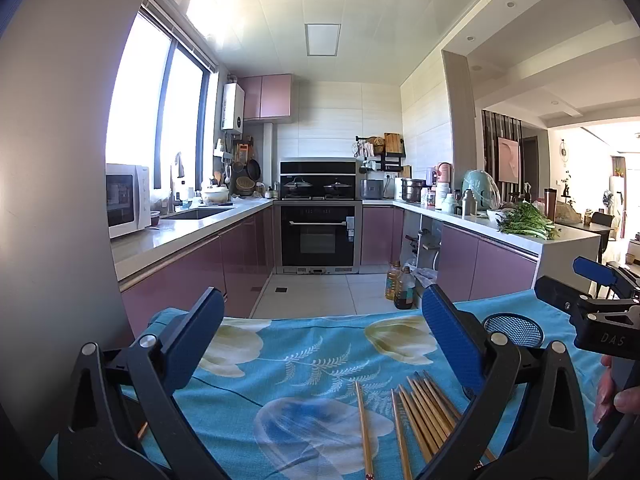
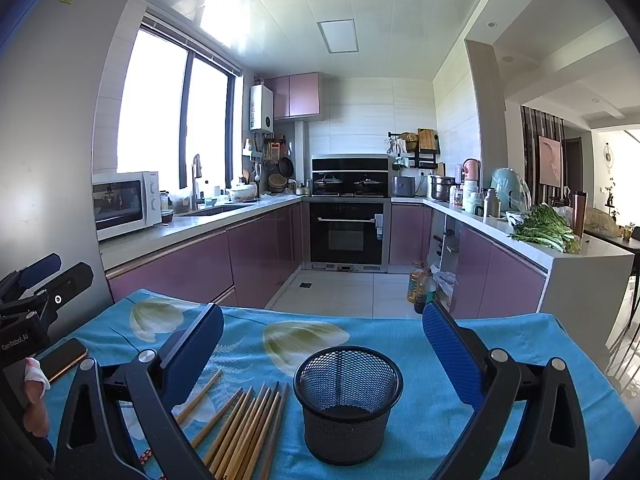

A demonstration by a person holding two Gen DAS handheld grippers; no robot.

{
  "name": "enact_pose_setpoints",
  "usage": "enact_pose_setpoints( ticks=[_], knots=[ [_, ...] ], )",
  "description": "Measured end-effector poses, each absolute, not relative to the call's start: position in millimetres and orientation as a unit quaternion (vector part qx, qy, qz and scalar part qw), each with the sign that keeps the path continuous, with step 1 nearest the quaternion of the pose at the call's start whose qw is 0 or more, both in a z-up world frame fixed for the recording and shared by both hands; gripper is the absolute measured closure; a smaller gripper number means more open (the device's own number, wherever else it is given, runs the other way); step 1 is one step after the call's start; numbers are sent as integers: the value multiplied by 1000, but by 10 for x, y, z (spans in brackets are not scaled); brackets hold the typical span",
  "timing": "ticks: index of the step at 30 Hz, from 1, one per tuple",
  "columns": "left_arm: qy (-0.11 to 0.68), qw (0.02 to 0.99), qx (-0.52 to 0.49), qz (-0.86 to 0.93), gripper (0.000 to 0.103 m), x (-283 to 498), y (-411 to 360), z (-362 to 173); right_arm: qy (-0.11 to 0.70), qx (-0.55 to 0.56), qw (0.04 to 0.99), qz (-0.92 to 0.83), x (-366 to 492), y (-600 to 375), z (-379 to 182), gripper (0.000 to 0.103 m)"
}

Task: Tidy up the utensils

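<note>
Several wooden chopsticks (image 1: 424, 416) lie loose on a blue flowered tablecloth (image 1: 312, 360); they also show in the right wrist view (image 2: 244, 428). A black mesh holder (image 2: 347, 396) stands upright and empty to their right; its rim shows in the left wrist view (image 1: 514, 330). My left gripper (image 1: 320, 344) is open and empty above the cloth, with the chopsticks near its right finger. My right gripper (image 2: 322, 352) is open and empty, with the holder between and below its fingers.
A phone (image 2: 64, 358) lies on the cloth at the left. Beyond the table's far edge is kitchen floor with oil bottles (image 2: 420, 286), purple cabinets, an oven (image 2: 346, 232), and a counter with greens (image 2: 548, 234).
</note>
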State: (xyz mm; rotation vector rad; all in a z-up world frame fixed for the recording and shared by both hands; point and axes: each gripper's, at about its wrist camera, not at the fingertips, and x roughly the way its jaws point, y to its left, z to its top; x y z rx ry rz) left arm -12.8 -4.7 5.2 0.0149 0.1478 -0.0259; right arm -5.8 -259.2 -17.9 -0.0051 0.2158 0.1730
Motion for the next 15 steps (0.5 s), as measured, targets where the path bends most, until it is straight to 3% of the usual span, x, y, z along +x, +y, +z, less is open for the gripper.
enact_pose_setpoints(
  ticks=[15],
  knots=[
    [73,997,7,-13,6,-143,-53,51,109,-1,990,87,-58,-2580,-199,7]
  ],
)
